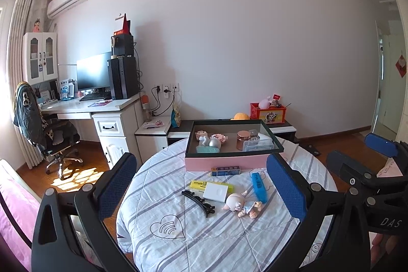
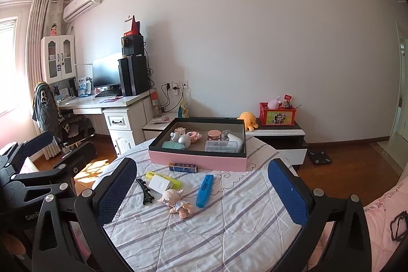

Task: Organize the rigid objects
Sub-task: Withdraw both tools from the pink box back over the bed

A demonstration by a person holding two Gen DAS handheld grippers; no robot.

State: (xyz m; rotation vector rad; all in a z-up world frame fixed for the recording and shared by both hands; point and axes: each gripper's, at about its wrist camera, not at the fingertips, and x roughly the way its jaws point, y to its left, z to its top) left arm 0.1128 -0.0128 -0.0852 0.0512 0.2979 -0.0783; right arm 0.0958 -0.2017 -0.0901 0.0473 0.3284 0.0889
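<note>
Behind the doll (image 2: 176, 203), the pink box (image 2: 199, 161) wall hides its contents' bases. Both tools, left (image 1: 201, 185) and right (image 2: 204, 191), gape wide, empty; labels unreadable.

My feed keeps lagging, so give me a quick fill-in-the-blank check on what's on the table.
The blue highlighter lies ____ the pink box.
The white block rests on the ____ highlighter.
Both the left hand-held gripper and the right hand-held gripper are ____.

Missing words: outside; yellow; open
</note>
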